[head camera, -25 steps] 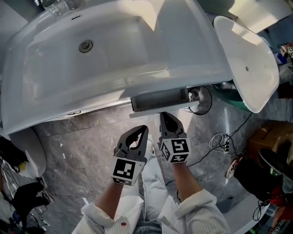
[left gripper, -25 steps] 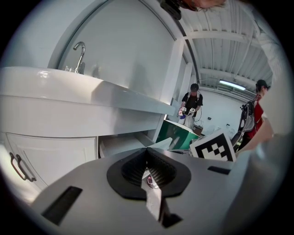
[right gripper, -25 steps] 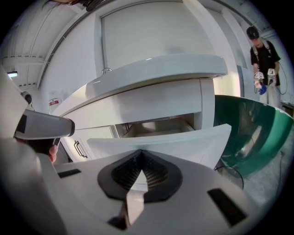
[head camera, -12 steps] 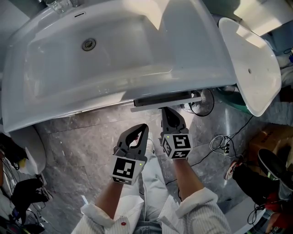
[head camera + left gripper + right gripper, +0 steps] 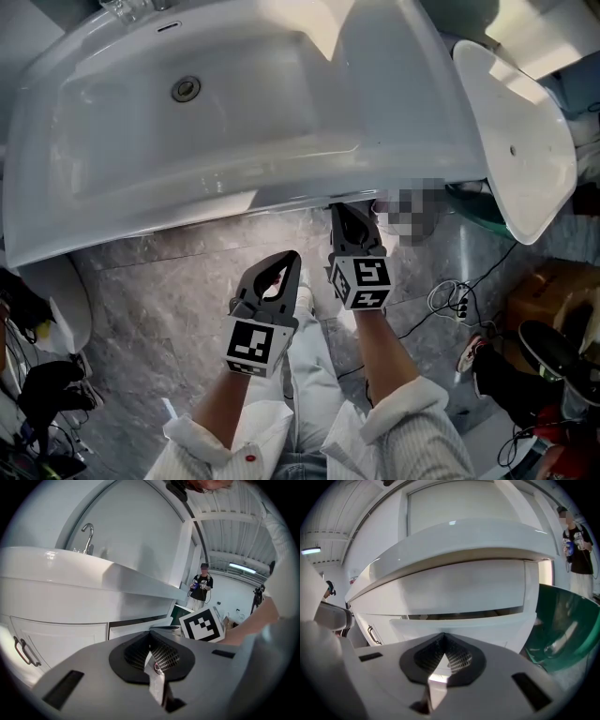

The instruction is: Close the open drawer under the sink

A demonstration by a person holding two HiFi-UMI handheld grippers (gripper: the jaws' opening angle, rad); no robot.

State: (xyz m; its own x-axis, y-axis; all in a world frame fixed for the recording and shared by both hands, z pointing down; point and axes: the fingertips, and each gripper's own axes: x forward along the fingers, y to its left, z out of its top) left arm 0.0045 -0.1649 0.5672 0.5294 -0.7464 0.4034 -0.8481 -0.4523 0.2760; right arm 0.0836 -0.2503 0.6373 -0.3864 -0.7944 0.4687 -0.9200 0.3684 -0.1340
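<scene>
From the head view, the right gripper (image 5: 349,214) is reaching under the near rim of the sink (image 5: 234,178). Its fingers are pressed together, probably so the blunt tip can push, and the drawer (image 5: 464,622) is lying almost wholly hidden beneath that rim. The left gripper (image 5: 284,264) is hanging just left of the right one and nearer the person, over the grey floor (image 5: 159,281), taking no part. In the left gripper view, its fingers are meeting with nothing between them, and the right gripper's marker cube (image 5: 202,624) is showing just to the right. In the right gripper view, the closed-up fingers are pointing at the drawer front. That front is standing slightly proud of the cabinet with a dark gap above it, so the closing looks nearly done, though I cannot tell whether the tips are touching it.
</scene>
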